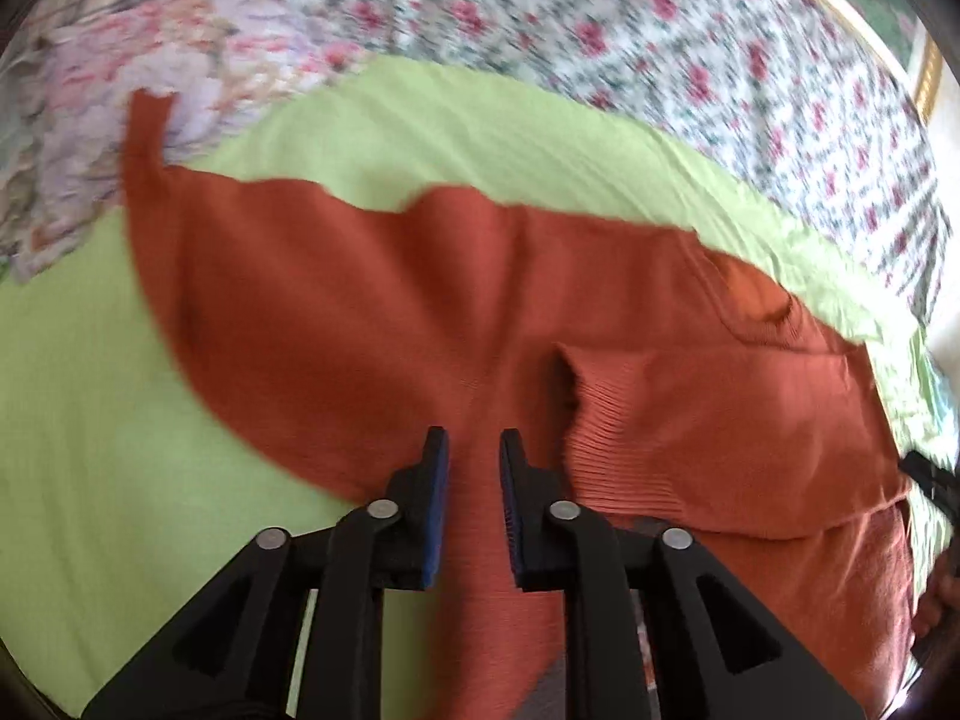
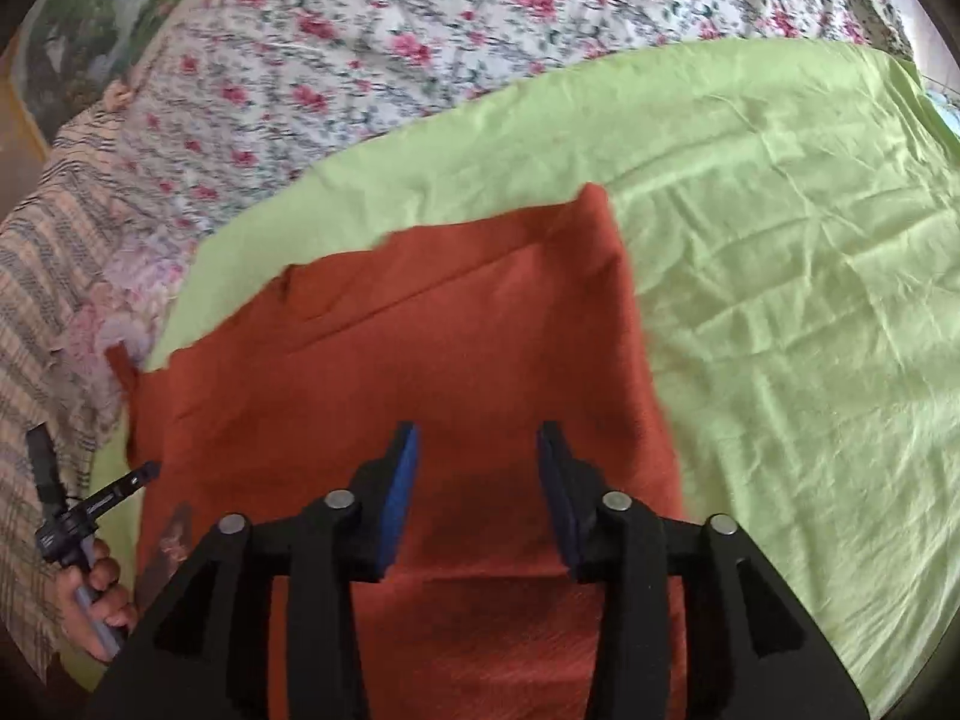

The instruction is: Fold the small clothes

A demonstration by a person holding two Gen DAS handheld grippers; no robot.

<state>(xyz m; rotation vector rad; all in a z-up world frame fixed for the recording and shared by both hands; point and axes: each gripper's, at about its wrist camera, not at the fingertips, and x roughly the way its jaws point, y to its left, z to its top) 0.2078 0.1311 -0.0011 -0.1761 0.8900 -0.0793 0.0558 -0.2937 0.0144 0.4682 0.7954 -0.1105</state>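
Jaws of the left gripper (image 1: 474,450) stand narrowly parted over the rust-orange sweater (image 1: 420,300), pinching nothing that I can see; a ribbed cuff (image 1: 630,420) lies folded in at their 2 o'clock. On the right gripper (image 2: 477,444) the jaws are spread wider, also empty, hovering above the sweater's folded side panel (image 2: 456,324). That garment lies flat on a green sheet (image 2: 780,300) on the floral bed (image 2: 360,60), likely laid out so the edges can be lined up. Judging by this, the next fold is being set up.
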